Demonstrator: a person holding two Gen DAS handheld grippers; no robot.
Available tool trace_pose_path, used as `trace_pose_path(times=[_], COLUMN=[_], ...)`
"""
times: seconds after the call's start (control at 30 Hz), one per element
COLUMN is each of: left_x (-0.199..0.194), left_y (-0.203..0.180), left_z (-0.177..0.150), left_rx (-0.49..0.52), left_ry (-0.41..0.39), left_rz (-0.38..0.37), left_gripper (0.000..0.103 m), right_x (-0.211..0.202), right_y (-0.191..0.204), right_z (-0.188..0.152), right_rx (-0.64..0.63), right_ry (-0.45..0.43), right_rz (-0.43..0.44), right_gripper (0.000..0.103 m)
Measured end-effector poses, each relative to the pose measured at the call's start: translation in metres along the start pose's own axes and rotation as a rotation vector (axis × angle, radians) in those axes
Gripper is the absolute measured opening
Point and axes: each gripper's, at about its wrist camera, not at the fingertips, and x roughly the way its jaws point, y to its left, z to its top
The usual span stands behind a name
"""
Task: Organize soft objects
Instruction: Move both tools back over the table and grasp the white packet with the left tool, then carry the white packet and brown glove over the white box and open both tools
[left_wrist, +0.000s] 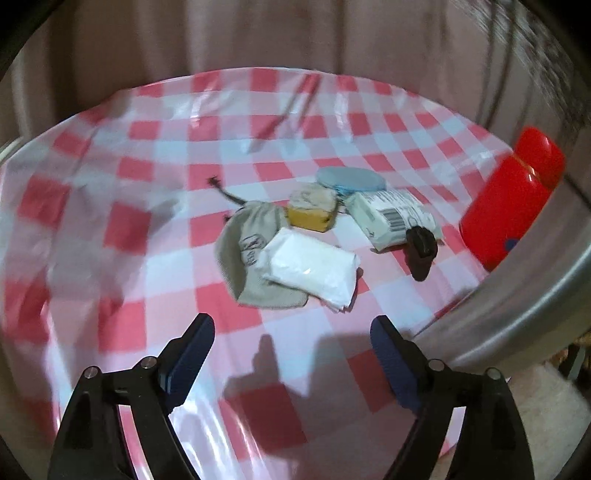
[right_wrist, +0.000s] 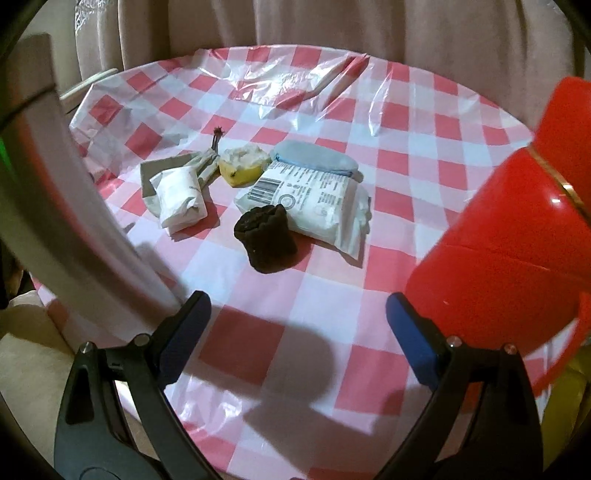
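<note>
Item, nearest: left tool (left_wrist: 291, 345) and right tool (right_wrist: 297, 321), each with jaws spread and nothing between them, hanging over bare checked tabletop (right_wrist: 325, 317). Item, mid-table, one loose cluster: dark brown crumpled soft lump (right_wrist: 266, 239) touching a barcoded white packet (right_wrist: 314, 201); plain white tissue pack (left_wrist: 310, 269) lying on a grey drawstring pouch (left_wrist: 245, 251). Item, just behind: yellow sponge (right_wrist: 242, 164); blue-grey flat round pad (right_wrist: 314, 157). Item, at the right edge: red container (right_wrist: 509, 236), apart from the cluster. Progress, as judged: sorting not begun; every piece awaits placing.
</note>
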Motion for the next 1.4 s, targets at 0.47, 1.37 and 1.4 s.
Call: trace_pose_path(times=[0.47,1.37,1.4], left_x=[0.064,0.071,0.068], left_y=[-0.009,-0.009,-0.008], left_z=[0.039,0.035,0.035], left_rx=[0.220,0.165,0.157], left_ry=[0.079,0.080,0.074], left_rz=[-0.086,-0.060,-0.060], left_gripper=[0.101,0.082,0.082], right_x=[0.056,0.071,0.068], right_y=[0.001,0.009,0.008], right_z=[0.023,0.022,0.021], right_rx=[-0.056,-0.040,-0.033], right_ry=[0.025,0.044,0.040], right_rz=[0.041,0.125,0.121], right_gripper=[0.096,0.031,0.030])
